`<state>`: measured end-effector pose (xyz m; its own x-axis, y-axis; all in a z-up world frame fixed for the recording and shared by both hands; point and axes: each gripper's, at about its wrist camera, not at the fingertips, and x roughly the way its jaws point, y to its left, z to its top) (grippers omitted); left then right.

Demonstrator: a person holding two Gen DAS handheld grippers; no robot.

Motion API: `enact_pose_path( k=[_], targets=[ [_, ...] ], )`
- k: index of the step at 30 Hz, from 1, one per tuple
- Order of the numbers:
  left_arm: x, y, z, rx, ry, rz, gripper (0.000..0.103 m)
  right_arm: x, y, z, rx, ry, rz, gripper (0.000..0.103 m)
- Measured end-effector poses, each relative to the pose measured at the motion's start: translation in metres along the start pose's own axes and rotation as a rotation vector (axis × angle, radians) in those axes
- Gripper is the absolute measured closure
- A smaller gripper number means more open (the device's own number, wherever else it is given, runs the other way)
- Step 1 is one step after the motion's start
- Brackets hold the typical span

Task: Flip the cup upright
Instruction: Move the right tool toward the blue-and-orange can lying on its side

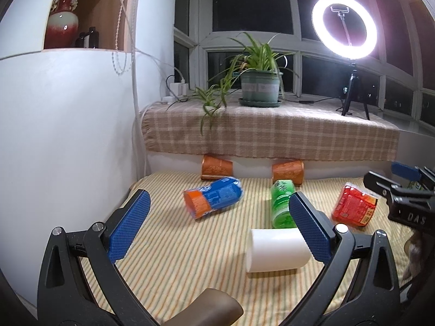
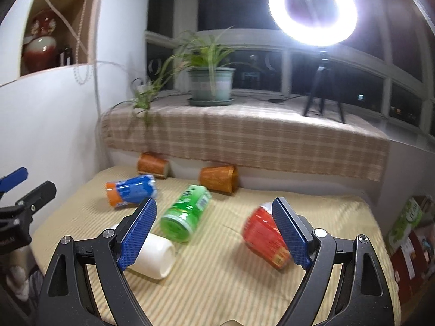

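Observation:
Several cups lie on their sides on the striped cloth. A white cup (image 1: 277,250) lies nearest, also in the right wrist view (image 2: 153,255). Beyond it lie a blue-and-orange cup (image 1: 213,197) (image 2: 131,194), a green cup (image 1: 282,203) (image 2: 186,213) and a red cup (image 1: 354,205) (image 2: 265,235). Two orange-brown cups (image 1: 216,168) (image 1: 288,172) lie at the back by the ledge. My left gripper (image 1: 220,228) is open and empty, just above and left of the white cup. My right gripper (image 2: 214,233) is open and empty, between the green and red cups.
A ledge covered with a plaid cloth (image 1: 272,133) runs behind the surface, with a potted plant (image 1: 259,87) and a ring light on a tripod (image 1: 345,24). A white wall (image 1: 68,135) bounds the left. Boxes (image 2: 407,233) stand to the right of the surface.

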<state>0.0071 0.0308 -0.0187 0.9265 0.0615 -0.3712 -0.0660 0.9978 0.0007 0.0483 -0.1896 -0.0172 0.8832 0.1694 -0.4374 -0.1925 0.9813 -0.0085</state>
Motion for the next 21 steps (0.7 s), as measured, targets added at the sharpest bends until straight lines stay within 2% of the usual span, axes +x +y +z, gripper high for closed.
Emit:
enact_pose_path(
  k=[13,21],
  targets=[
    [0.026,0.041,-0.026,-0.006,0.106,0.064,0.000,0.076,0.033,0.025,-0.221,0.119,0.216,0.016],
    [0.041,0.061,-0.043,-0.025,0.160,0.089,0.000,0.130,0.077,0.030,-0.469,0.220,0.392,0.016]
  ],
)
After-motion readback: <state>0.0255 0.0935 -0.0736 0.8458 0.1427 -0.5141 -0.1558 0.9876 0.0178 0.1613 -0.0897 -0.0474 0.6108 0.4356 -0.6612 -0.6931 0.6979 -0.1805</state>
